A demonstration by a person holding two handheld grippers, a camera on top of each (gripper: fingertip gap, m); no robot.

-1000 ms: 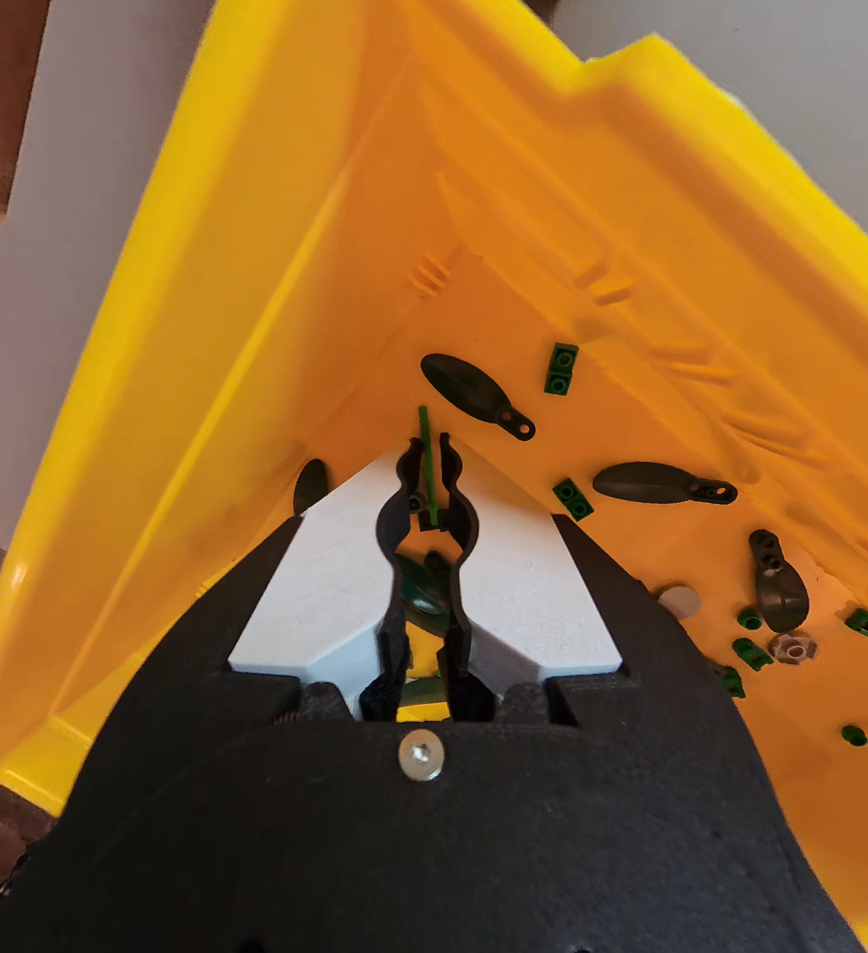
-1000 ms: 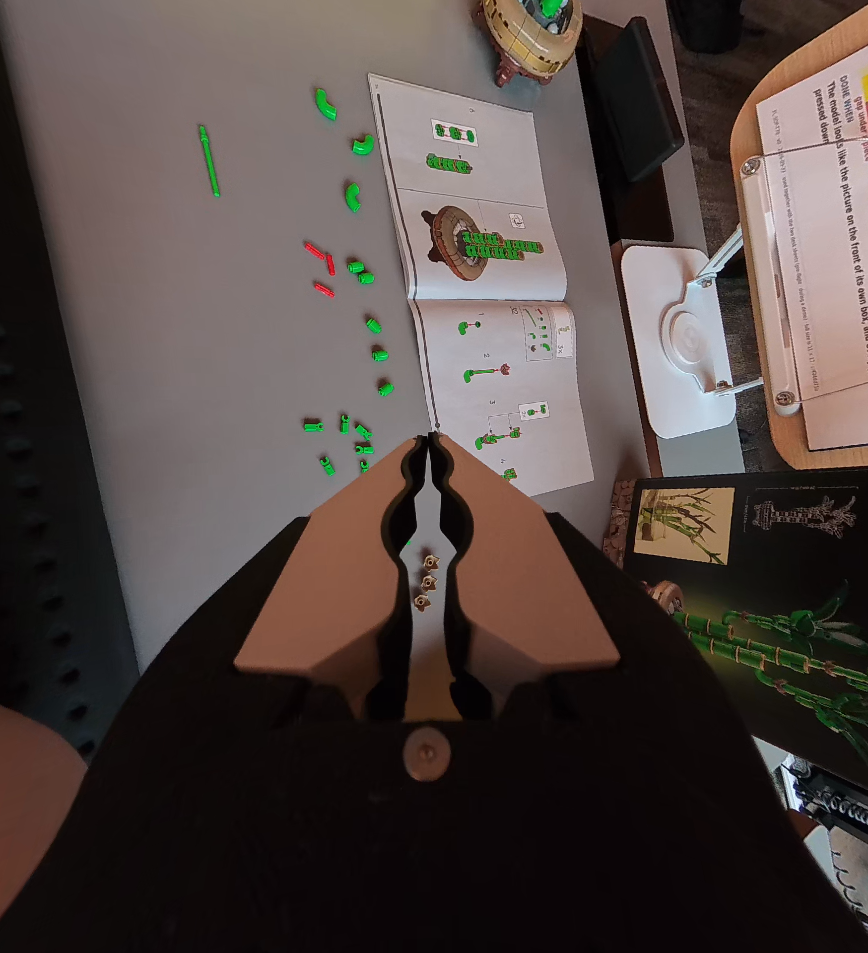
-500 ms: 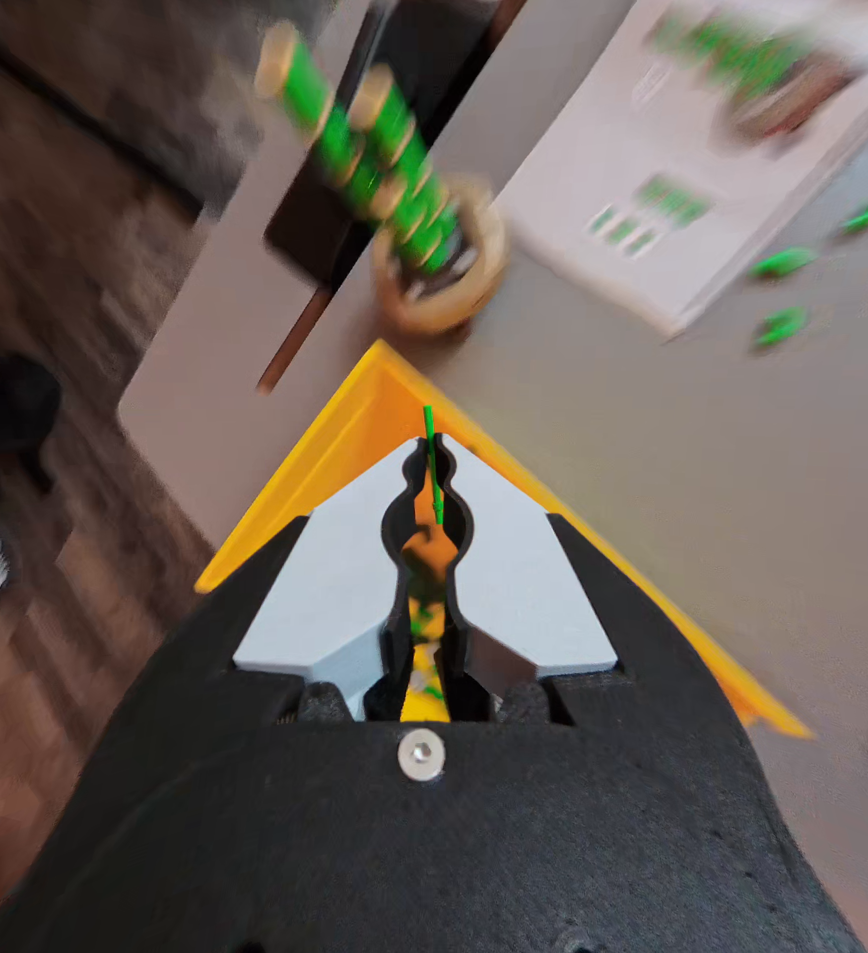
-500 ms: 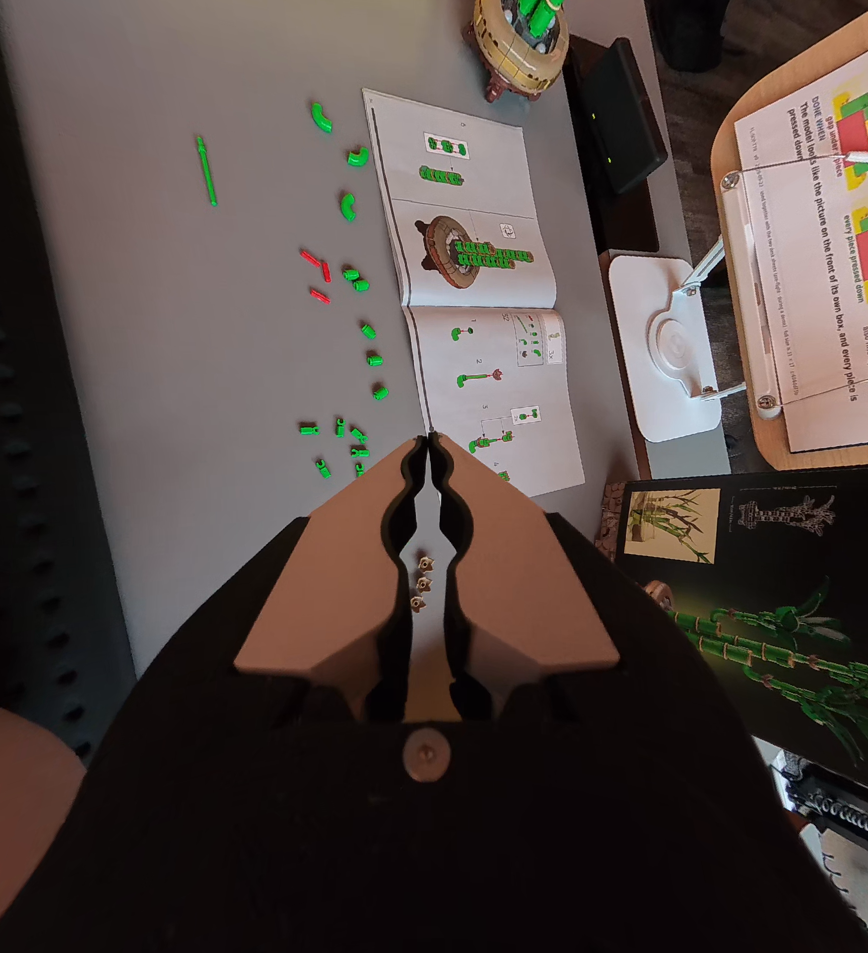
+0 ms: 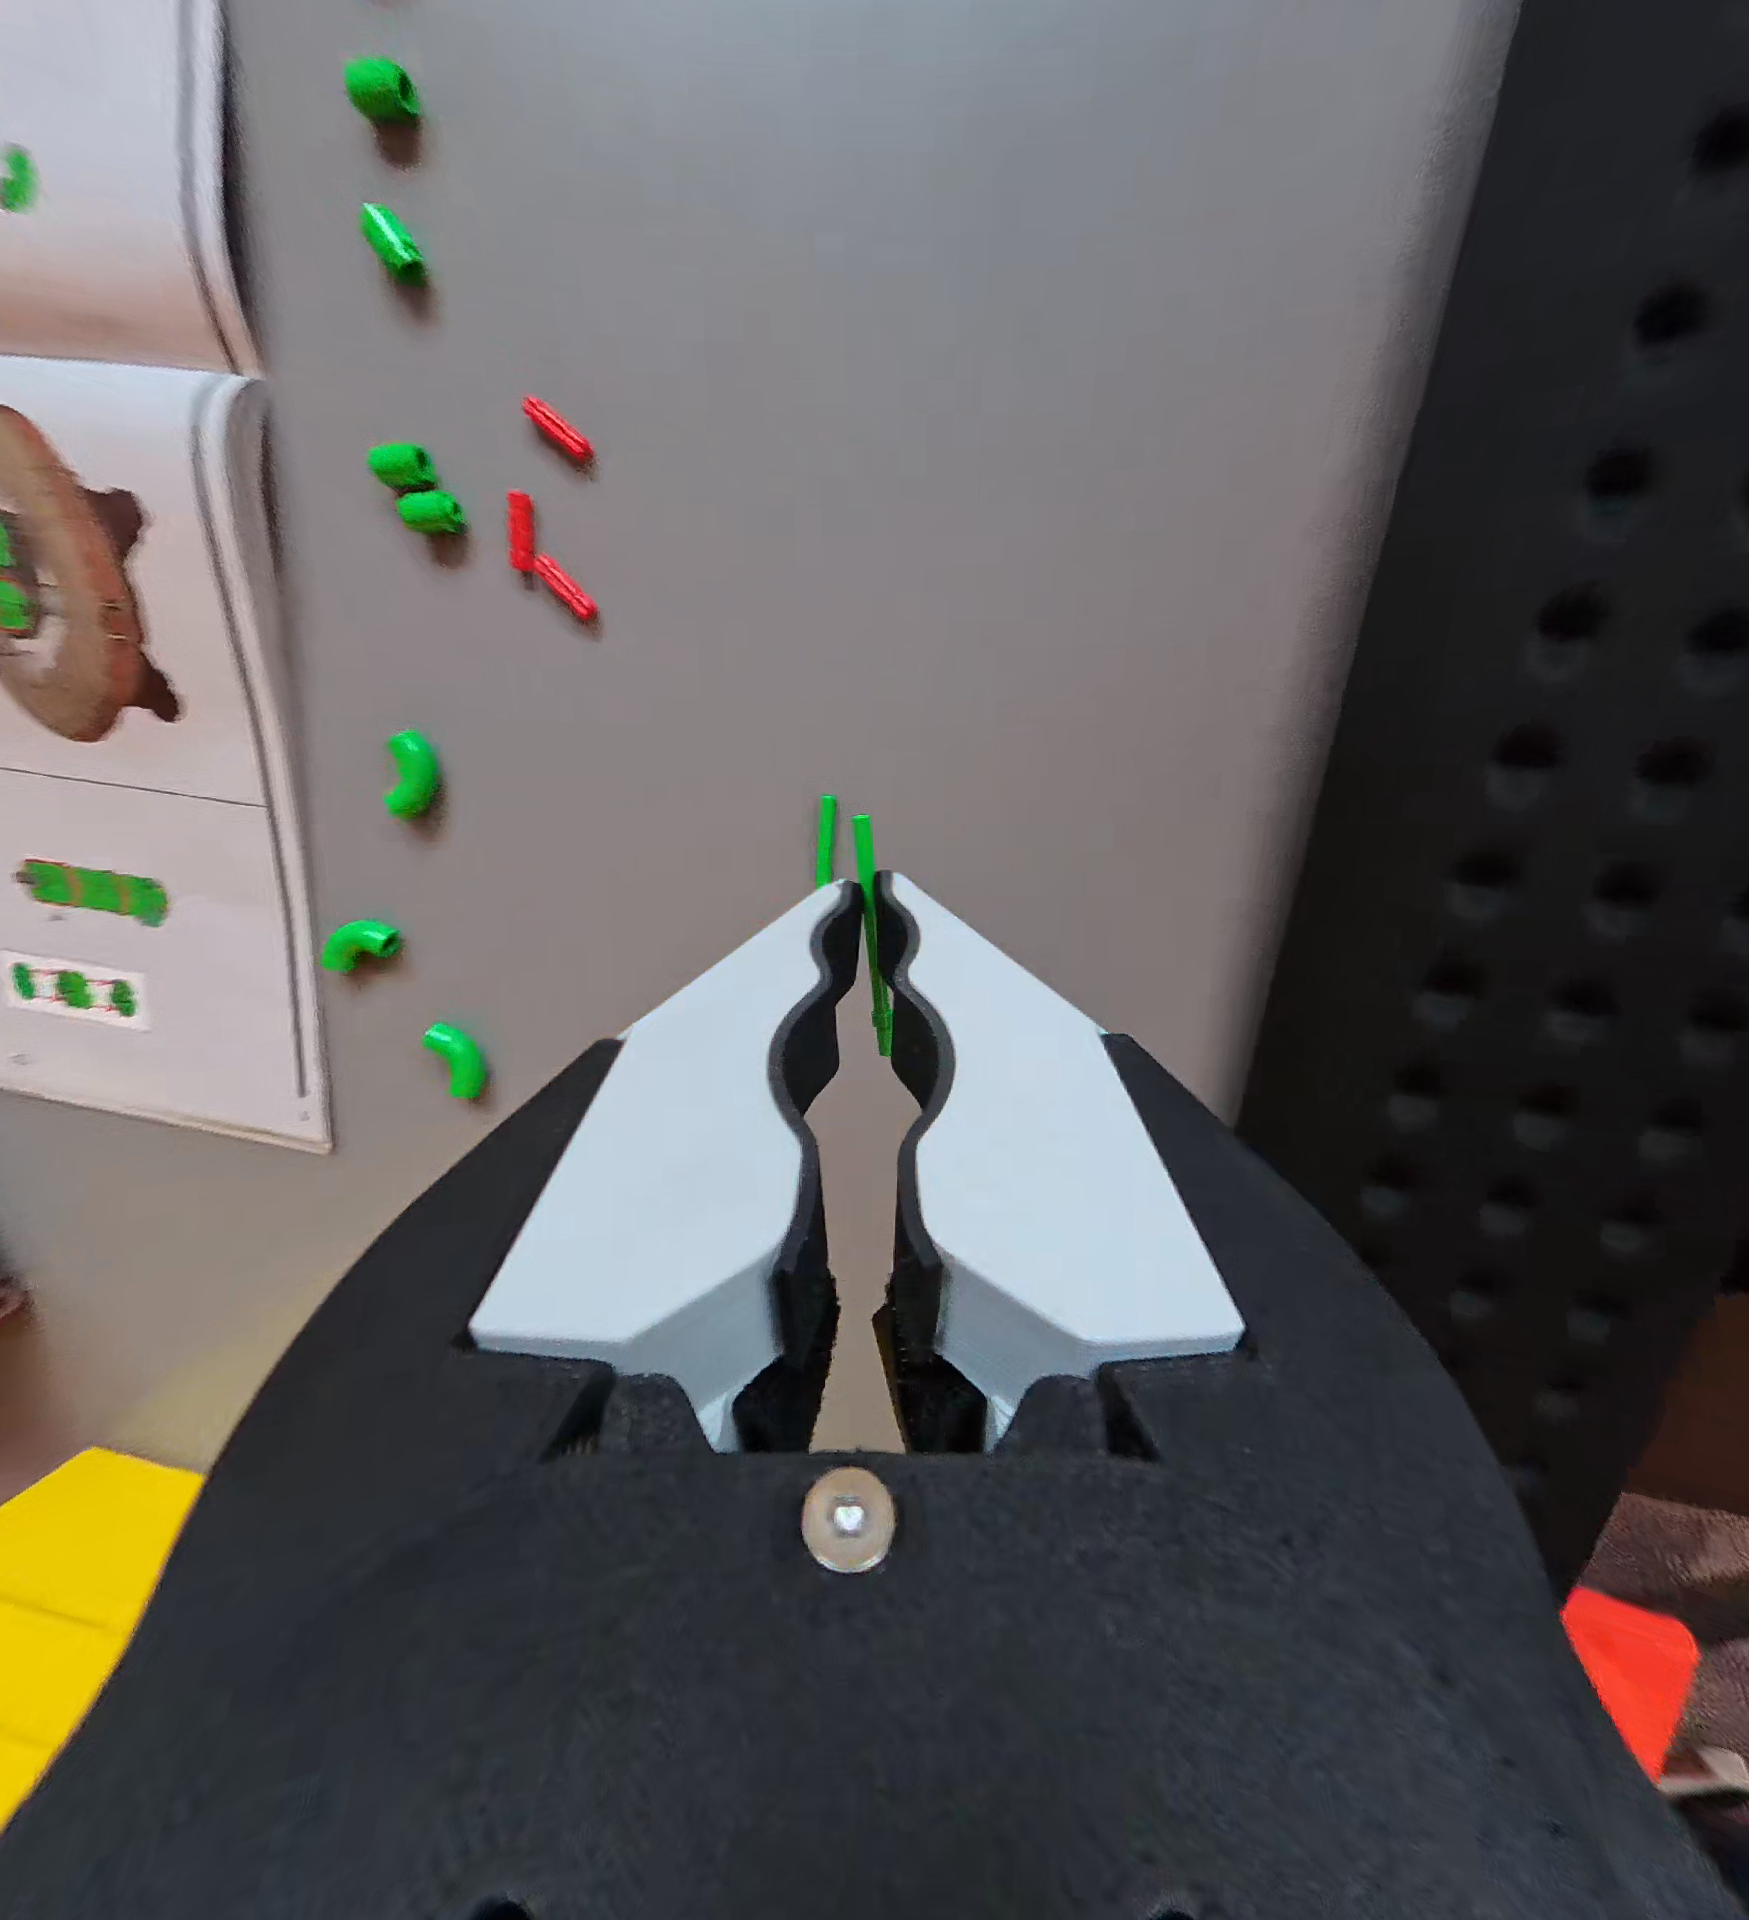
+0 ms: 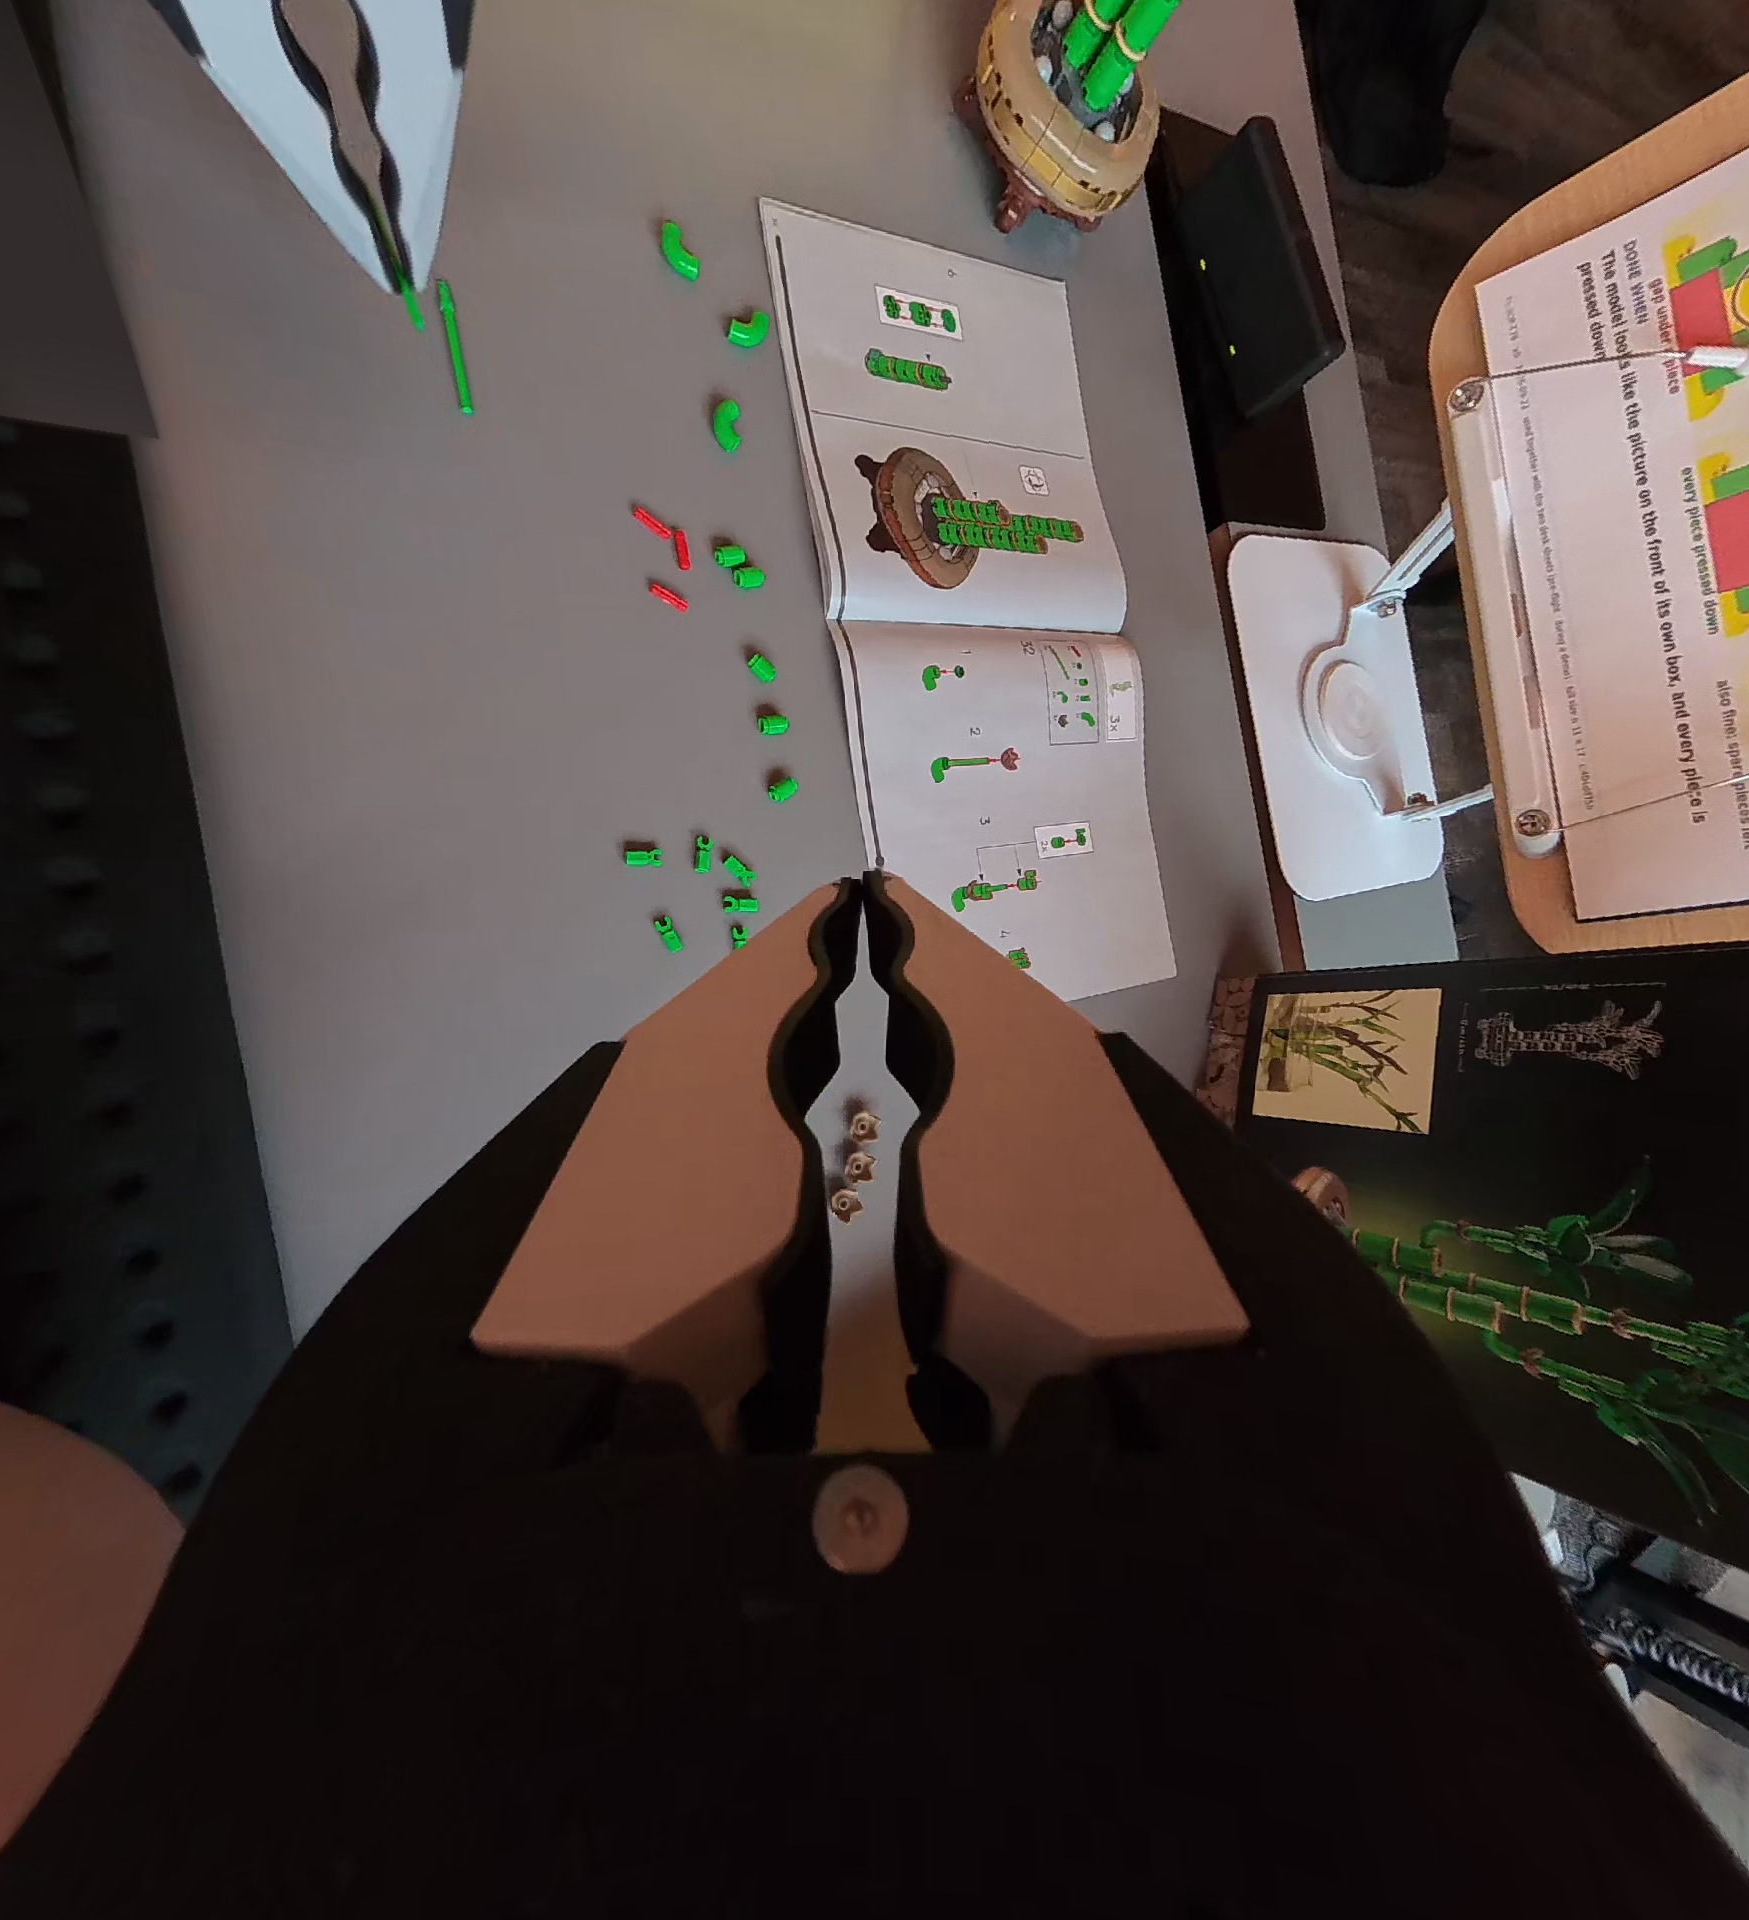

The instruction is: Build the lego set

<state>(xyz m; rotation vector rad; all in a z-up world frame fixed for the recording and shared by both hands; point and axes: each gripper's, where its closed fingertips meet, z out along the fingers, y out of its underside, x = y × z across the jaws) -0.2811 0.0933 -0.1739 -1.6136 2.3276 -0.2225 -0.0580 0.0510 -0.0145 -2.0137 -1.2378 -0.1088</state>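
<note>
One green rod is pinched at the left gripper tips, above the table; a second rod lies there. Three red pins are nearby. Right gripper is pressed together, empty.

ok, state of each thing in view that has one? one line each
Left tool: shut on a thin green rod, tip just above the table.
Second green rod: loose, flat on the table beside that tip.
Right tool: shut, empty, above the table.
Booklet: open, flat.
Pot model: upright, green stalks in it.
Three red pins: loose on the table.
Green elbows: loose, unjoined.
</note>
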